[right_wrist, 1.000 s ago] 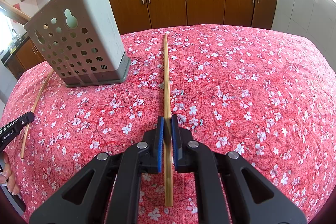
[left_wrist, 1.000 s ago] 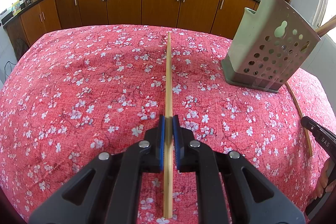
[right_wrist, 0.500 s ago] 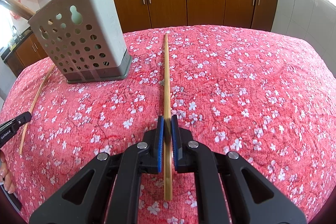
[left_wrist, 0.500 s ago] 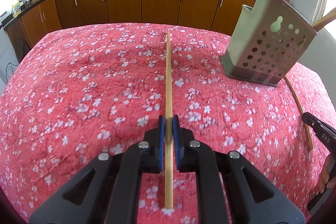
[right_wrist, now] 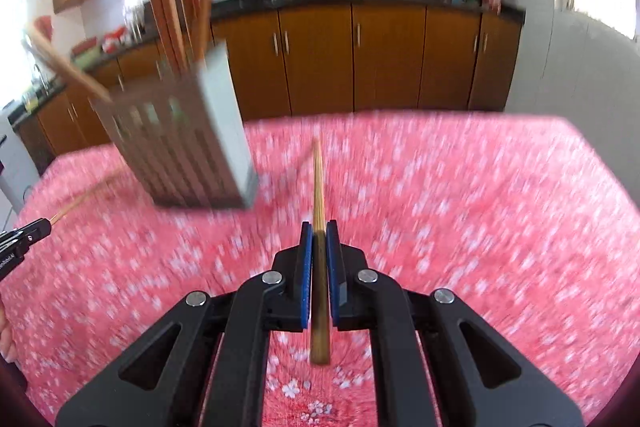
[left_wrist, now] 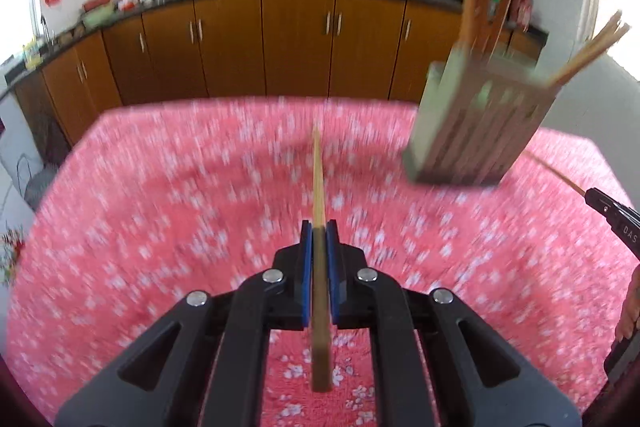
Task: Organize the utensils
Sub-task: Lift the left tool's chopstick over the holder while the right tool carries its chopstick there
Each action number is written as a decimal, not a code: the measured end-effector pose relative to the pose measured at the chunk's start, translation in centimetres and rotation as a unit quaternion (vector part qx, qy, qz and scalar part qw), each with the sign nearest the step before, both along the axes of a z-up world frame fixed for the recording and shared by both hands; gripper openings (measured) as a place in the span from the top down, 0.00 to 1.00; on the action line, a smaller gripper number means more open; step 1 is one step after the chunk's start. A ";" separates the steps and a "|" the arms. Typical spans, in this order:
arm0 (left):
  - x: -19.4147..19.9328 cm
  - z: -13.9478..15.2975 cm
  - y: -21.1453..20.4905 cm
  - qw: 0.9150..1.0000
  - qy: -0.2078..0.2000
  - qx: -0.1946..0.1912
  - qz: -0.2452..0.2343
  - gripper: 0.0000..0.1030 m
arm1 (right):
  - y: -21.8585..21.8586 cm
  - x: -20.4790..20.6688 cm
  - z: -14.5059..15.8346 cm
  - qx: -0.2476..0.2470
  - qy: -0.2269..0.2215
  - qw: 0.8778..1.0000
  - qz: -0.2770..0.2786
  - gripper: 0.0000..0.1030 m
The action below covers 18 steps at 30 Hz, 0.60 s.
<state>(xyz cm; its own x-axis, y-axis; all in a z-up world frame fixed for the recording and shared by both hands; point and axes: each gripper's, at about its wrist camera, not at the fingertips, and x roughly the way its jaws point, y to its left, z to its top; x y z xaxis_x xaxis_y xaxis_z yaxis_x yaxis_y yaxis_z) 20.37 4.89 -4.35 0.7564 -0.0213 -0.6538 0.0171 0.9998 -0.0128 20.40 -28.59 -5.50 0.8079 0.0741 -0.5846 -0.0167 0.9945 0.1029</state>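
Both views are motion-blurred. My left gripper point(left_wrist: 319, 231) is shut on a bamboo chopstick point(left_wrist: 319, 183), its jaws closing the last bit onto it. The stick points forward above the red floral cloth point(left_wrist: 160, 227). My right gripper point(right_wrist: 319, 231) is shut on a second chopstick point(right_wrist: 319, 187), held the same way. The grey perforated utensil holder point(left_wrist: 476, 131) stands at the right in the left wrist view. The same holder point(right_wrist: 188, 151) is at the left in the right wrist view. Several wooden utensils stick out of its top.
Each view catches the other gripper at its edge: the right gripper's tip point(left_wrist: 612, 217) and the left gripper's tip point(right_wrist: 24, 239), each with its chopstick. Brown kitchen cabinets point(left_wrist: 296, 43) with a dark counter run along the back, beyond the table's far edge.
Both grippers have risen with their chopsticks, which now hang off the cloth. The holder looks lower and farther off, and more of the kitchen shows.
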 end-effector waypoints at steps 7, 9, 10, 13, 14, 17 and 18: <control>-1.5 6.7 0.5 0.997 -0.075 -0.029 -0.003 0.92 | -0.7 -1.9 5.9 0.016 -0.075 0.997 -0.008 0.92; -1.9 7.7 0.4 0.996 -0.083 -0.035 -0.006 0.92 | -0.9 -2.0 6.5 0.020 -0.083 0.996 -0.007 0.92; -2.1 8.2 0.2 0.996 -0.086 -0.038 -0.010 0.92 | -0.9 -2.3 6.9 0.024 -0.087 0.996 -0.004 0.92; -2.9 9.7 -0.4 0.994 -0.096 -0.045 -0.029 0.92 | -0.7 -2.9 8.4 0.036 -0.097 0.995 0.012 0.92; -3.5 10.3 -0.5 0.993 -0.100 -0.046 -0.036 0.92 | -0.9 -3.1 8.8 0.042 -0.101 0.994 0.020 0.92; -4.5 12.3 -1.4 0.990 -0.117 -0.050 -0.057 0.92 | -0.8 -4.0 11.3 0.066 -0.121 0.989 0.050 0.92; -4.8 13.0 -1.7 0.989 -0.123 -0.054 -0.065 0.92 | -0.5 -4.4 12.2 0.071 -0.129 0.987 0.059 0.92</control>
<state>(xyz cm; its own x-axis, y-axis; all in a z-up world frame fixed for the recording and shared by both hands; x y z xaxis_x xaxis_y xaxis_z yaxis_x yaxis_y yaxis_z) 15.56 3.16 8.65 0.8784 -0.1887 -0.4390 0.1619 0.9819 -0.0982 16.00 -29.05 6.69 0.9092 0.2433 -0.3379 -0.1753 0.9598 0.2193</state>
